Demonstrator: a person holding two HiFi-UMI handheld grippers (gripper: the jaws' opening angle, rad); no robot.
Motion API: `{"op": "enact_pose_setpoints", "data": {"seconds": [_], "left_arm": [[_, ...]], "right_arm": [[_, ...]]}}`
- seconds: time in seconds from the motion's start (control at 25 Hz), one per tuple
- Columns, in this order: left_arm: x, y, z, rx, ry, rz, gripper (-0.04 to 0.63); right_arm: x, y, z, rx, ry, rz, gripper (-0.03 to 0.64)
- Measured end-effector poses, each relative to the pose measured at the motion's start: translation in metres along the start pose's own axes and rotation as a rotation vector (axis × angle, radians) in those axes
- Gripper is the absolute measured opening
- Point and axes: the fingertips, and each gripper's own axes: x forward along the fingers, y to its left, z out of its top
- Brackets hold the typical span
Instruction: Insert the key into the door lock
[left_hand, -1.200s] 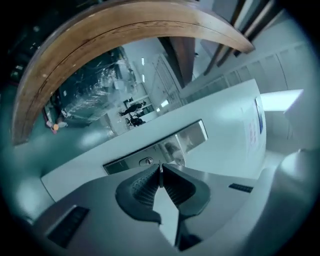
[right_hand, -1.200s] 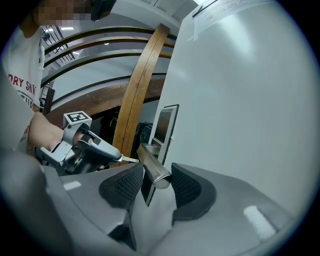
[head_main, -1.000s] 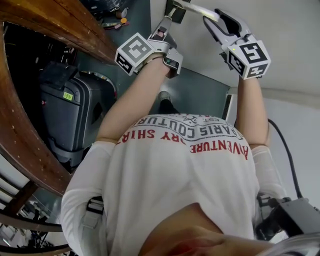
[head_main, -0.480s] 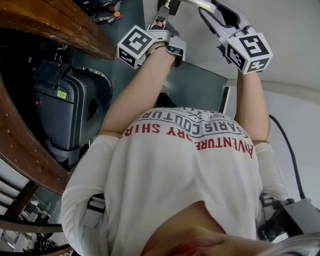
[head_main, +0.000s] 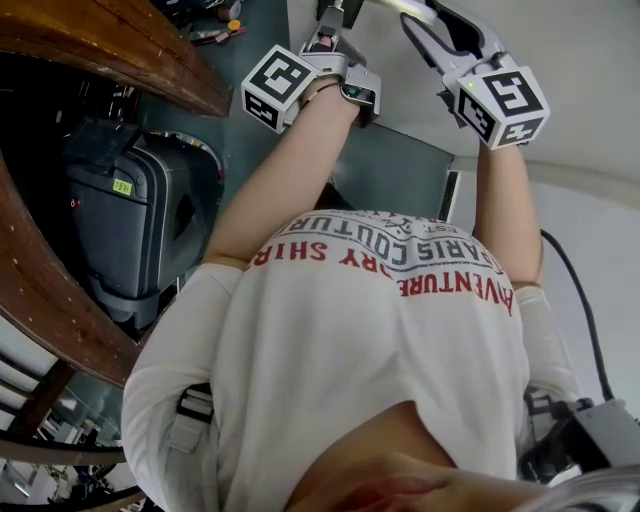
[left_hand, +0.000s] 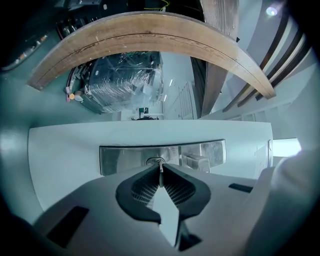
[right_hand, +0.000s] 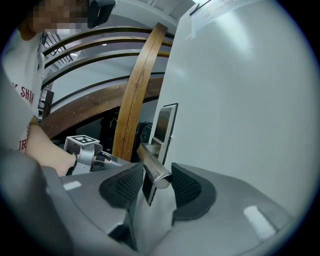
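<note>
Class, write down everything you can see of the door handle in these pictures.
The door handle is a round, silvery metal bar, smooth and shiny, with a flat-cut end. It stands off the white door near the door's edge. Its free end lies between the dark ribbed pads of the right claw, which seem to press on it from both sides.

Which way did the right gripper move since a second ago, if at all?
No. Right gripper stays clamped on the door handle; both only drift up-frame together.
</note>
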Motion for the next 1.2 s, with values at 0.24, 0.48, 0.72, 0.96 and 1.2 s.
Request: {"op": "enact_pose_setpoints", "data": {"seconds": [0.24,0.48,0.72,0.96,1.2], "left_arm": [[0.007,0.000,0.000,-0.036,-0.031,-0.013,0.021],[0.017,0.001,0.001,-0.055,-0.037,-0.016,0.021],[0.020,0.001,0.001,-0.033,-0.029,-0.032,0.021],[0.007,-0.009,0.001,0.169,0.080,-0.064,0.057],[-0.073,-0.058,-0.013,0.643,0.345,-0.129,0.063]], "right_arm": [[0.001,-0.001,0.000,-0.004,0.001,0.011,0.166],[-0.001,0.004,0.000,-0.010,-0.004,0.023,0.163],[0.000,0.003,0.000,-0.008,-0.013,0.035,0.163],[-0.012,0.001,0.012,0.042,-0.041,0.016,0.193],[-0.059,0.063,0.025,0.073,-0.042,0.054,0.189]]}}
